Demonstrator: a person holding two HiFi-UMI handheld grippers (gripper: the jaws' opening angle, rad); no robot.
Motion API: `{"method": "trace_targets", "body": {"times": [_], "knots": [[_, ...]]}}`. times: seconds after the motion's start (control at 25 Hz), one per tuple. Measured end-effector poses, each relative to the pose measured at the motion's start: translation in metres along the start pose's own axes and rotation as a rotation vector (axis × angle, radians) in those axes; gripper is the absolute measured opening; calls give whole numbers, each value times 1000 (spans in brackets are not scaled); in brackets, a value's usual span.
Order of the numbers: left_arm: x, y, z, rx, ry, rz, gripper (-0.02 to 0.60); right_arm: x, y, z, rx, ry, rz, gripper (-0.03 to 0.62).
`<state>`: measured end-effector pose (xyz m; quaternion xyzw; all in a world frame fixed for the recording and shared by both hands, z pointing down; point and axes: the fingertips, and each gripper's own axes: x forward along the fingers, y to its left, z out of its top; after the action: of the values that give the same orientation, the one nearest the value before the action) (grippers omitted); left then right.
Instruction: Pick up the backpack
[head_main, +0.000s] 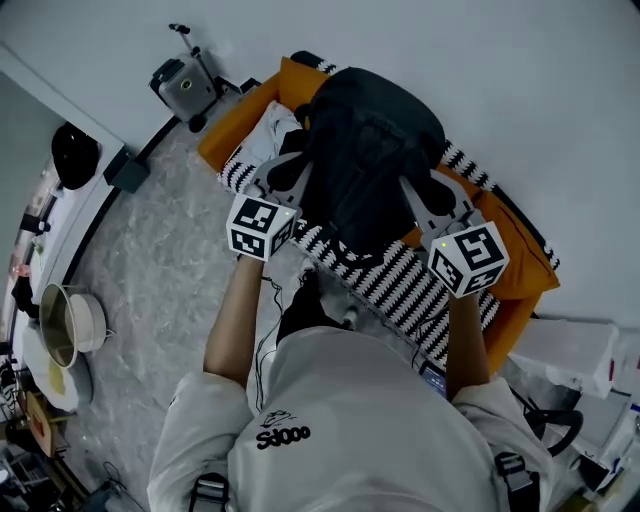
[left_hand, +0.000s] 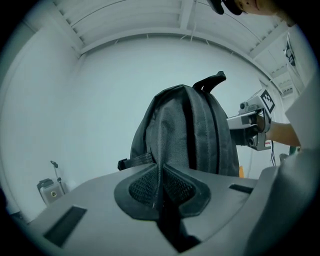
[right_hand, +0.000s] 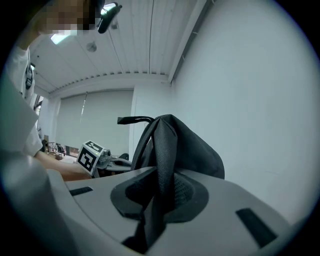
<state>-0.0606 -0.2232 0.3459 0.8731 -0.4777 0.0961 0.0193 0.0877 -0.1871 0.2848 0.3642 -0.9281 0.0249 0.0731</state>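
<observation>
Left gripper (left_hand: 161, 187) and right gripper (right_hand: 161, 192) each clamp 1 strap or fold of the backpack (head_main: 370, 150), held over the middle of the orange couch (head_main: 235, 120). Risk: thin webbing slips, tipping the load.

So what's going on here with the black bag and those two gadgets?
A person holds a two-jaw gripper in each hand. The left gripper has its jaws shut on a fold of the black backpack, and the right gripper has its jaws shut on a strap. Between them the backpack appears held up over an orange couch with a striped blanket.
</observation>
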Motion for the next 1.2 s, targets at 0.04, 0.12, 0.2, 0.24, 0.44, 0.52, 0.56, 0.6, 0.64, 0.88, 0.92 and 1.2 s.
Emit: {"method": "trace_targets", "body": {"times": [0.04, 0.12, 0.2, 0.24, 0.44, 0.52, 0.56, 0.6, 0.64, 0.88, 0.92, 1.2], "knots": [[-6, -4, 5, 7, -10, -1, 43, -5, 3, 5, -2, -10, 1, 67], [-19, -11, 12, 15, -28, -2, 43, -15, 11, 14, -8, -24, 0, 67], [-31, -17, 17, 16, -46, 0, 43, -24, 20, 20, -15, -31, -2, 67], [-38, -21, 19, 11, -55, 2, 43, -28, 25, 23, -20, -33, -1, 67], [-69, -35, 28, -13, -94, 11, 43, -50, 51, 37, -48, -46, 18, 67], [-78, -42, 31, -18, -102, 15, 43, -59, 59, 41, -57, -52, 29, 67], [-82, -45, 32, -18, -105, 17, 43, -64, 63, 43, -61, -56, 34, 68], [-86, -48, 34, -16, -107, 19, 43, -68, 66, 45, -65, -61, 39, 67], [-89, -51, 37, -13, -108, 22, 43, -71, 69, 47, -66, -65, 41, 67], [-109, -57, 41, 8, -95, 44, 43, -83, 86, 52, -71, -78, 61, 67], [-112, -57, 41, 8, -94, 47, 43, -83, 89, 52, -73, -78, 65, 67], [-119, -55, 32, -3, -89, 54, 43, -79, 95, 46, -72, -72, 73, 66]]}}
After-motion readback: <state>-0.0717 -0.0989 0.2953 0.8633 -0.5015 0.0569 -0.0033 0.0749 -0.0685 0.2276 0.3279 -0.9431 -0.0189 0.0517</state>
